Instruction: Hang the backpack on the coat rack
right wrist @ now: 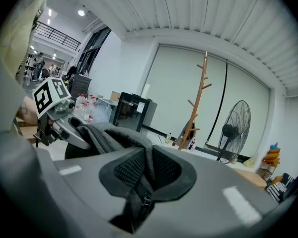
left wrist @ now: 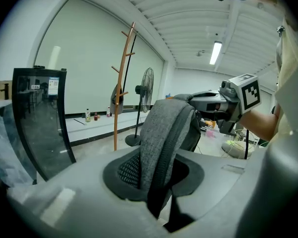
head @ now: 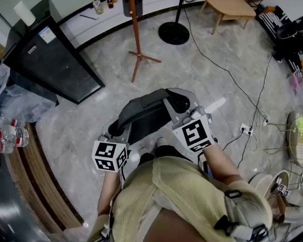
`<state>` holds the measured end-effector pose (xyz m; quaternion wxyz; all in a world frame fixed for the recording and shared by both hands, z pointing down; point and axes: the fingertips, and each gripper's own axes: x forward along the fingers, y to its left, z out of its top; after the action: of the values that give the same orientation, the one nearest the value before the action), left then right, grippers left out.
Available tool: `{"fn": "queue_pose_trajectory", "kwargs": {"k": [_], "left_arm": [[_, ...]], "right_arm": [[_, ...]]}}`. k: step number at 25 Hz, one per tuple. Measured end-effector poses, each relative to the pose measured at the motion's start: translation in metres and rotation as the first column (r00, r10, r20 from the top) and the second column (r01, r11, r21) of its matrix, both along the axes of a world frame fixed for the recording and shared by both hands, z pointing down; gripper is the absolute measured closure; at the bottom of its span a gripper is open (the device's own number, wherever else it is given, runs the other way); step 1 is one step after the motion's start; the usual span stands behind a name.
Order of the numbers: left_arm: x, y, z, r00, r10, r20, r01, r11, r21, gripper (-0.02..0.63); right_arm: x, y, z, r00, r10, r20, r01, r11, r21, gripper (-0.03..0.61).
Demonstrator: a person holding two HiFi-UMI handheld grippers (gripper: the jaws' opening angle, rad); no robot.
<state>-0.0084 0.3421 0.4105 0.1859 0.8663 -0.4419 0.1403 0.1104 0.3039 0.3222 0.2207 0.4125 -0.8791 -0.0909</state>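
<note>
The left hand-held gripper [left wrist: 158, 175] is closed on a grey padded strap [left wrist: 166, 133] of the backpack [head: 144, 116], and the strap stands up from between its jaws with a black edge trim running along it. The right hand-held gripper [right wrist: 145, 175] is clamped on a fold of dark backpack fabric carrying a zipper [right wrist: 143, 198], its jaws narrow around the cloth. Seen from the head view, the two marker cubes sit side by side just in front of the person's pale yellow top [head: 187, 195], the left cube lower and the right one higher. The grey and black backpack is carried between them, off the floor and lying roughly on its side. Beyond it stretches a grey marbled floor [head: 212, 79]. The wooden coat rack [head: 136, 32] stands well apart from the backpack, straight ahead, on spread feet, with a dark item hanging near its top. To the right of the rack is a standing fan [head: 174, 32] with a round black base, and a black cable trails from it across the floor. A tall black cabinet [head: 50, 59] stands to the left. Plastic water bottles [head: 7, 135] lie at the left edge, and a low wooden table [head: 232, 6] sits at the far right.
</note>
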Motion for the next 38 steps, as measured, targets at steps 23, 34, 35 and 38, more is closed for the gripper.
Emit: {"fn": "queue_pose_trajectory", "kwargs": {"k": [23, 34, 35, 38], "left_arm": [[0.037, -0.071, 0.003, 0.996, -0.085, 0.038, 0.084, 0.996, 0.025, 0.543], [0.018, -0.117, 0.013, 0.998, -0.052, 0.045, 0.052, 0.999, 0.007, 0.544], [0.014, -0.124, 0.015, 0.998, -0.048, 0.040, 0.048, 0.999, 0.002, 0.545], [0.003, -0.143, 0.019, 0.999, -0.028, 0.019, 0.028, 0.999, -0.015, 0.545]], "right_arm": [[0.037, -0.078, 0.003, 0.994, -0.091, 0.058, 0.090, 0.996, 0.019, 0.532], [0.019, -0.122, 0.014, 0.997, -0.052, 0.060, 0.053, 0.998, -0.018, 0.532], [0.014, -0.128, 0.016, 0.997, -0.042, 0.058, 0.043, 0.999, -0.023, 0.532], [0.002, -0.145, 0.017, 0.999, -0.016, 0.049, 0.018, 0.999, -0.036, 0.532]]}}
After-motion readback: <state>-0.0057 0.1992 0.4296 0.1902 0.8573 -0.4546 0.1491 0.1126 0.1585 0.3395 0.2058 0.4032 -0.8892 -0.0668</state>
